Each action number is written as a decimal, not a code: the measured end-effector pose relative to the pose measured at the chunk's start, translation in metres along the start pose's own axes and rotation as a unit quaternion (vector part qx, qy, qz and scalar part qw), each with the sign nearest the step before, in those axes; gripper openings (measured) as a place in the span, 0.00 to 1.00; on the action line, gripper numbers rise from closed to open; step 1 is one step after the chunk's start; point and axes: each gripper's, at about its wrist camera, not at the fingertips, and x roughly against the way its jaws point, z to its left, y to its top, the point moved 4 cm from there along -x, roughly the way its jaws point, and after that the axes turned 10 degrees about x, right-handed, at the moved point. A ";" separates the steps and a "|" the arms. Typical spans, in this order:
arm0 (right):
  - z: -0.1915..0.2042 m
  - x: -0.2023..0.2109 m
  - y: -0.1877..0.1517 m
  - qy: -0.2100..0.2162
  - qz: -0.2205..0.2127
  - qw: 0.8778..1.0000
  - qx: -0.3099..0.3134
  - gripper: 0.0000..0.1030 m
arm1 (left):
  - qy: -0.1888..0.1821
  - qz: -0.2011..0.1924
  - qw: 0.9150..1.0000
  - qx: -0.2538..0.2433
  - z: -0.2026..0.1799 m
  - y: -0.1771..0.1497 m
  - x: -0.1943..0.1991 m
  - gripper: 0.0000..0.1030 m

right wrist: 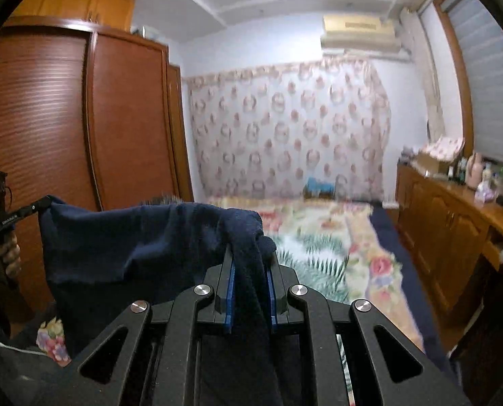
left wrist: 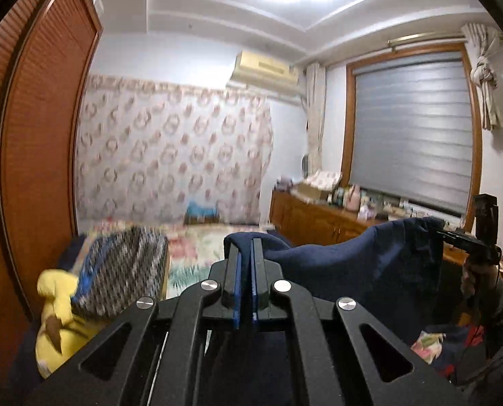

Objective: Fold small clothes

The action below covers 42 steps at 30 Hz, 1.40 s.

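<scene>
Navy knit, soft and limp: one small garment [left wrist: 363, 264], held in the air above the bed [right wrist: 319, 237], stretched between my two grippers. Left gripper [left wrist: 246, 253]: jaws clenched almost flat on a thin bunch of one corner. Right gripper [right wrist: 249, 264]: jaws clamped on a thicker wad of the far corner, the cloth spilling down between them and hiding part of the grip. Upper edge sags in a shallow curve between the two holds; the body hangs below in loose folds, hem line uneven, no print or trim visible, exact type not clear. Risks, as I judge them: the left hold is a narrow pinch near the edge, so a sharp tug to flatten the cloth could pull it free and drop that side; the right hold is bunched, so I may be gripping more than one layer, which would lay down twisted and spoil the fold. Lowering it with the sag left in could leave a crease across the middle. A striped blanket [left wrist: 123, 264] and yellow plush [left wrist: 53, 311] lie at the bed's left, where a swinging hem might land.
</scene>
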 end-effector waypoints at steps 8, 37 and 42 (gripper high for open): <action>0.006 0.048 0.043 -0.013 -0.053 0.998 0.042 0.14 | 0.006 -0.057 0.998 -0.014 -0.002 0.044 0.010 0.05; -0.018 -0.310 -0.080 -0.063 0.225 0.972 0.037 0.56 | 0.135 0.204 0.969 -0.026 0.139 -0.076 -0.227 0.65; -0.009 -0.270 -0.100 -0.015 0.196 0.980 0.001 0.56 | 0.111 0.180 0.977 0.006 0.122 -0.090 -0.195 0.65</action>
